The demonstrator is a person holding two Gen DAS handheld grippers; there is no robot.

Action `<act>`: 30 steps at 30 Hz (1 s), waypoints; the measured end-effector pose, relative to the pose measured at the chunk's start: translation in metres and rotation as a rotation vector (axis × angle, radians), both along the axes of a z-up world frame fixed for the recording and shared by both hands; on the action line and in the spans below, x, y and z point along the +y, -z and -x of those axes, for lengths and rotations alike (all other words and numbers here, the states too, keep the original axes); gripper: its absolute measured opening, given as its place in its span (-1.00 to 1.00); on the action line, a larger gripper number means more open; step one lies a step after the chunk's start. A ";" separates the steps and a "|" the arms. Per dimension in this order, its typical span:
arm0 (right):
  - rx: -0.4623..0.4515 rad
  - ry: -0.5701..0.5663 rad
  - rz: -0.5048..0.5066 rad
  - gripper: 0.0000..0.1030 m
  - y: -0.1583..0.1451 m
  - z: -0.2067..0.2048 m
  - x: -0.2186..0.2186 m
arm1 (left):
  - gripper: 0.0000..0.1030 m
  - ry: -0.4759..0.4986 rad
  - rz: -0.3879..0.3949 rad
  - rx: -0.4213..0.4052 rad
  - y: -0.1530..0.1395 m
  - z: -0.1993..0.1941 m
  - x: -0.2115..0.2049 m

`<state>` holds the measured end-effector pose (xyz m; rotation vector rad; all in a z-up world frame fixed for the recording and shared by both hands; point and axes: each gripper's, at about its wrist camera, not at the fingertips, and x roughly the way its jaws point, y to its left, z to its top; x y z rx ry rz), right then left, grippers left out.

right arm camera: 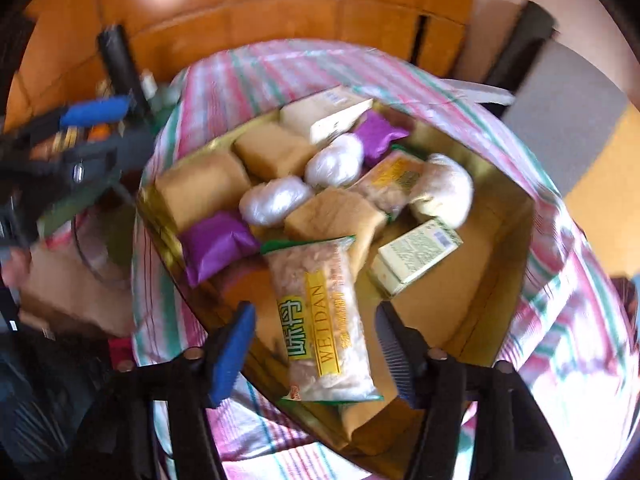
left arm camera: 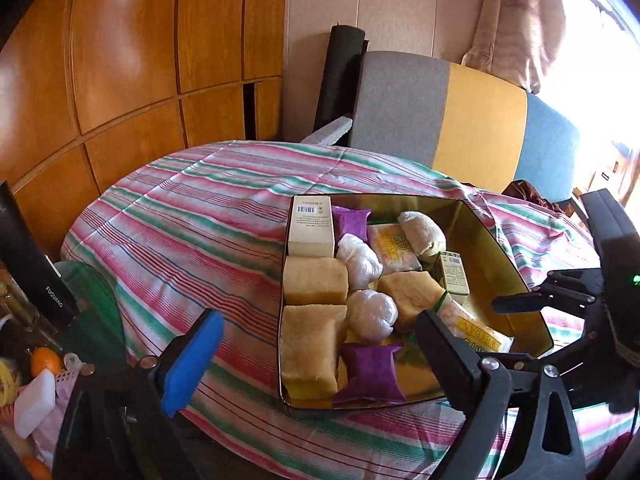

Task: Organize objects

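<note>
Left gripper [left arm camera: 316, 354] fingers apart, empty, just before gold tray [left arm camera: 500, 236] on striped tabletop [left arm camera: 180, 216]. Tray holds white box [left arm camera: 311, 226], purple packets, sponges, white bundles. Right gripper [right arm camera: 316, 354] fingers apart, flanking WEIDAN snack packet [right arm camera: 320, 320] lying in tray, not gripping.

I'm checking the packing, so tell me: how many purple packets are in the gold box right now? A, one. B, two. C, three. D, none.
B: the left wrist view shows one purple packet at the far end of the gold box, beside the white carton, and a second purple packet at the near end.
</note>
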<state>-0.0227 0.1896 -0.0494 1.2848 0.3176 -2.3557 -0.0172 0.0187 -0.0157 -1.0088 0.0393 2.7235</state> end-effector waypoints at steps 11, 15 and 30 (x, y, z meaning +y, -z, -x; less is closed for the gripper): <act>0.140 0.451 0.098 0.27 -0.020 -0.033 0.011 | 0.99 -0.042 0.025 0.017 -0.010 -0.013 0.010; 0.180 0.572 0.087 0.27 -0.027 -0.050 0.015 | 0.99 -0.069 0.051 0.021 -0.011 -0.019 0.014; 0.277 0.673 0.090 0.27 -0.052 -0.073 0.023 | 0.99 -0.077 -0.008 0.032 -0.017 -0.031 0.007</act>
